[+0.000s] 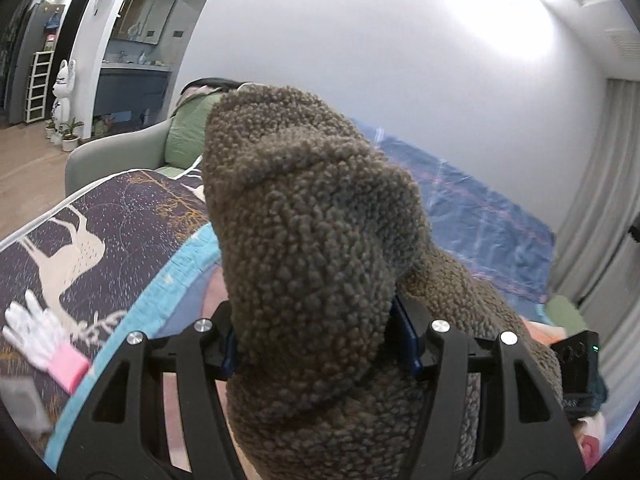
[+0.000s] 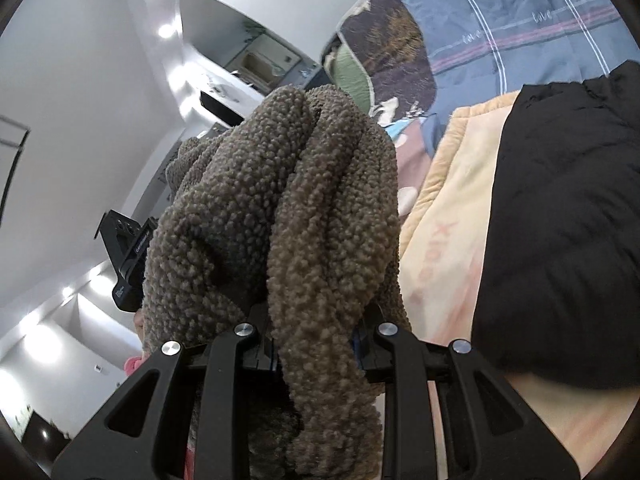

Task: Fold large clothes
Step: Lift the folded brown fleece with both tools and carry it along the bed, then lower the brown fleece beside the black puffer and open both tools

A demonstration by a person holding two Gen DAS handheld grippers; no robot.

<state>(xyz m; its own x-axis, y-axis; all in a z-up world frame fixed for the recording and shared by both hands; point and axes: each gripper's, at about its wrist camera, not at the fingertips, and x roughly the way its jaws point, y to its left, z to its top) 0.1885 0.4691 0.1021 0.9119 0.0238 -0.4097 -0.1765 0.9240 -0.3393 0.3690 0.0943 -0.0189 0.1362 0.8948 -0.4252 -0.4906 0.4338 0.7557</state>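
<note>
While bunched, fleece garment (image 1: 312,240) clamped by left gripper (image 1: 322,344), right gripper (image 2: 316,344).

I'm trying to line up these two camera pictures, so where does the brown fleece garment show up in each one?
Left wrist: brown fleece garment fills the centre, bunched in the left hand-held gripper.
Right wrist: it fills the centre-left, bunched in the right hand-held gripper.
Shared landmark: green cushion.

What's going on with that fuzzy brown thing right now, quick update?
Left gripper shut on brown fleece garment. Right gripper shut on it too, bunched, lifted off the bed. Black jacket lies beside it on the bedding.
</note>
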